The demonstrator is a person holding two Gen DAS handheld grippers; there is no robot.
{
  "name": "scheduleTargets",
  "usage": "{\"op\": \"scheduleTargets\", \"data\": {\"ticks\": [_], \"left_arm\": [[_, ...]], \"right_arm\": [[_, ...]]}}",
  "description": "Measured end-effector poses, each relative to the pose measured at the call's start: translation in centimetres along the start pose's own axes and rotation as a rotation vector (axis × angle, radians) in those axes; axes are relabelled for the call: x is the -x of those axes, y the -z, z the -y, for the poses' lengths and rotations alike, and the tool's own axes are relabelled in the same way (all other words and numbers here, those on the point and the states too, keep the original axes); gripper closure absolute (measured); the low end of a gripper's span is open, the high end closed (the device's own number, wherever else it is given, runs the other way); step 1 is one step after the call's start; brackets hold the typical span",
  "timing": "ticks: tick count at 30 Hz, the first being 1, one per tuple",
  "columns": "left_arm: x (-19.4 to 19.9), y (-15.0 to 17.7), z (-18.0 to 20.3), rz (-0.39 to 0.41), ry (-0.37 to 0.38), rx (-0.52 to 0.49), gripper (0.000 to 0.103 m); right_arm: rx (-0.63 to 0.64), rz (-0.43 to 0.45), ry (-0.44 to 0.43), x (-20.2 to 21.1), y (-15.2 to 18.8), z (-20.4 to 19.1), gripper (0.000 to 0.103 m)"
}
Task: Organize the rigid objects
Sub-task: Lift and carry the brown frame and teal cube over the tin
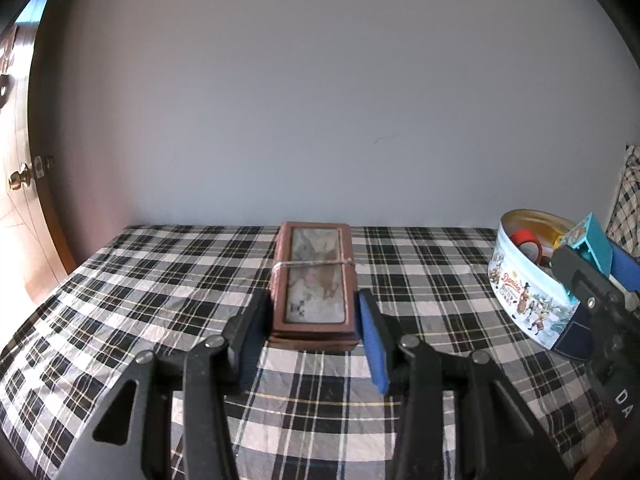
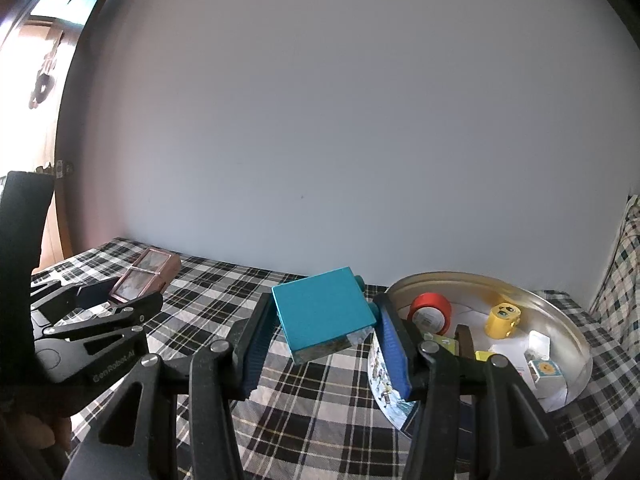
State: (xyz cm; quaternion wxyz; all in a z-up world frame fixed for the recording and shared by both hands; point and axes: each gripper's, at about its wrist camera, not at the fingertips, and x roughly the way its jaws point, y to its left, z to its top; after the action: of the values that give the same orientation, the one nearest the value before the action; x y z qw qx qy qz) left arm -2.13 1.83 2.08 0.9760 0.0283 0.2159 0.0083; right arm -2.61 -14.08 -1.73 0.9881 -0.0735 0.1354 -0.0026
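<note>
A brown wooden box (image 1: pixel 314 284) with a picture lid and a band round it lies on the plaid cloth. My left gripper (image 1: pixel 314 312) is open, its blue pads either side of the box's near end, with a small gap on each side. It also shows in the right wrist view (image 2: pixel 142 278). My right gripper (image 2: pixel 325 312) is shut on a teal box (image 2: pixel 322 312), held tilted above the cloth just left of a round cookie tin (image 2: pixel 576 344). The tin (image 1: pixel 520 296) holds a red tape roll (image 2: pixel 430 312), a yellow cylinder (image 2: pixel 502 320) and small boxes.
The plaid cloth (image 1: pixel 120 300) covers the whole surface up to a plain wall. A door with a brass knob (image 1: pixel 20 178) stands at the far left. A plaid cushion (image 2: pixel 624 272) rises at the right, behind the tin.
</note>
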Motion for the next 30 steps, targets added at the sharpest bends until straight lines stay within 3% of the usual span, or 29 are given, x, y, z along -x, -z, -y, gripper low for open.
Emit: {"op": "scheduleTargets", "data": {"ticks": [18,30], "left_arm": [[1.2,0.4,1.6,0.010,0.009,0.000,0.060],[1.6,0.5,4.0,0.003,0.054,0.006,0.060]], "right_arm": [[-0.008,0.043,0.005,2.0,0.0,1.3,0.051],[-0.003,0.060,0.024,2.5,0.1,2.3,0.051]]}}
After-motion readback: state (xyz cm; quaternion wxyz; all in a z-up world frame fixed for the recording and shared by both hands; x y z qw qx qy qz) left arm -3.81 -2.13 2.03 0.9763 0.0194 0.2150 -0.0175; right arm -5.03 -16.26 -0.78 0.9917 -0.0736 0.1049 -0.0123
